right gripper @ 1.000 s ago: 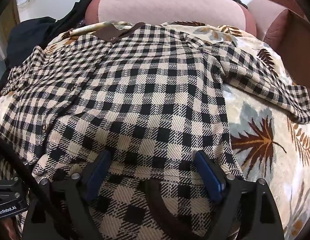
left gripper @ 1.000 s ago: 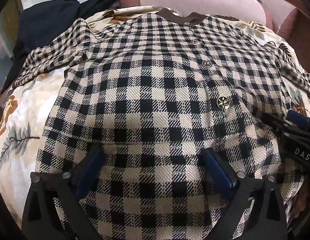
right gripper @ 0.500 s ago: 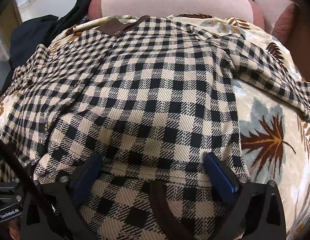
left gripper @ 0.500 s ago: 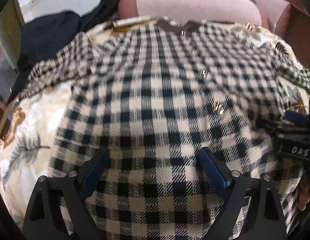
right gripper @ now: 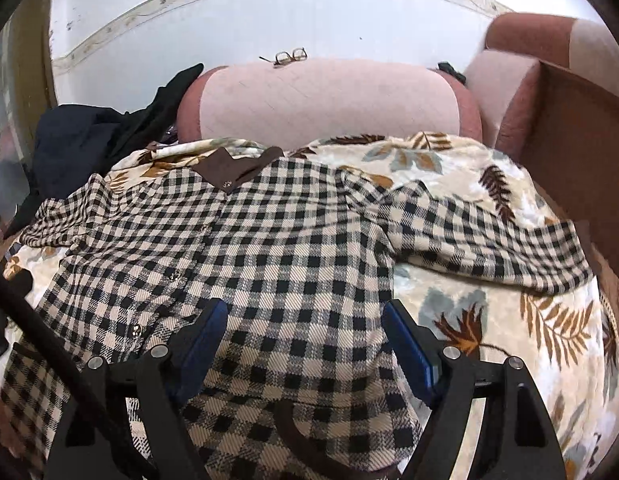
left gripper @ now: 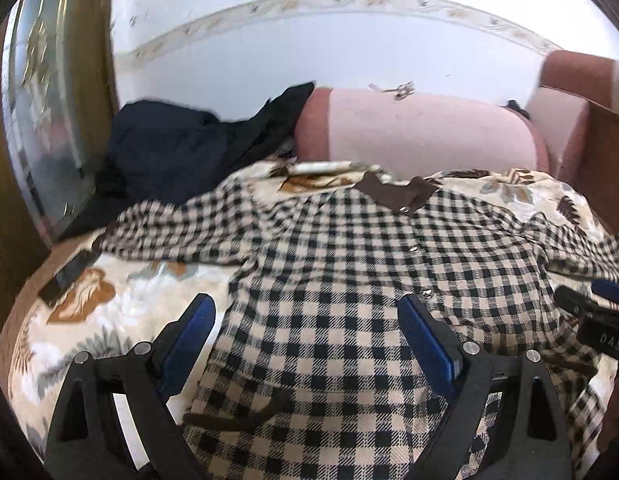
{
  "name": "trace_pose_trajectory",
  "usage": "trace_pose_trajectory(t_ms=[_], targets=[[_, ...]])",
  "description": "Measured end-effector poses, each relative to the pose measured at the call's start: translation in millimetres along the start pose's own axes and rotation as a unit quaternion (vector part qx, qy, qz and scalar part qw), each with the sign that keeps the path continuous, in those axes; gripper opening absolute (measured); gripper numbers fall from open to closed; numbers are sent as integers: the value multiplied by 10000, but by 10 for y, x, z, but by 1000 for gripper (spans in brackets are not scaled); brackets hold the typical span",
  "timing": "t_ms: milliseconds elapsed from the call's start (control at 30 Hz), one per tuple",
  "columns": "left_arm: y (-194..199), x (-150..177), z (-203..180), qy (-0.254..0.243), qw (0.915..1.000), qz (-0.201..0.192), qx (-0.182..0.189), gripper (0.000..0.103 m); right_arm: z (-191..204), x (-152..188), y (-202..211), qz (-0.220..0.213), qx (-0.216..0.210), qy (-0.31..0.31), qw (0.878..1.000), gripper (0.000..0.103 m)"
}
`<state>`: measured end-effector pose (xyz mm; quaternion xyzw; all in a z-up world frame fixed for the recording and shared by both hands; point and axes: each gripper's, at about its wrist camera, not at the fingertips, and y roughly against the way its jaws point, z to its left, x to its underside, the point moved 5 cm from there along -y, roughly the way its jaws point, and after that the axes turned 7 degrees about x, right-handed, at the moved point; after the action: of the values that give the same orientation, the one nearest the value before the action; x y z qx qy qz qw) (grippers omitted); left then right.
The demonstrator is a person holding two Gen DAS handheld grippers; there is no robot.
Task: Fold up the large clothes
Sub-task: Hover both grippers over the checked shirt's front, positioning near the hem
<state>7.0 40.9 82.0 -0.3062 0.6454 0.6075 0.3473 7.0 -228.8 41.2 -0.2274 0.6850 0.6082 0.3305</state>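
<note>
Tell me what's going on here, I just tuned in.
A person with tongs in each hand is folding a checked shirt spread face up on a leaf-print blanket, collar toward the pink cushion. Both the left tongs and the right tongs are open over the hem end, gripping nothing. Both sleeves lie spread out; no fold is made yet.

One checked shirt (right gripper: 277, 240), one glasses pair (right gripper: 290, 56)

Black-and-cream checked shirt (left gripper: 349, 280) (right gripper: 245, 248) spread front-up on leaf-print blanket (right gripper: 489, 312), buttoned. Brown collar (right gripper: 233, 168) at blanket's far edge. One sleeve (right gripper: 489, 236) flung across blanket's right side, other sleeve (left gripper: 169, 232) toward blanket's left edge. Hem bunched at near edge.
</note>
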Motion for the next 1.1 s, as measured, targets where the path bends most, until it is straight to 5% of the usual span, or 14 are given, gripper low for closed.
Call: trace_pose_trajectory(t_ms=[100,600,1100], targets=[[-37,35,62,253,9995,186,105,92,-60,10,-13,54,158,-62,9998,84],[-210,247,-95,-77,9965,776,311,92,-18,156,-174,387,284,102,9988,84],[-224,258,-51,-179,9979,614,-81,92,-20,164,-250,438,293,104,9986,84]])
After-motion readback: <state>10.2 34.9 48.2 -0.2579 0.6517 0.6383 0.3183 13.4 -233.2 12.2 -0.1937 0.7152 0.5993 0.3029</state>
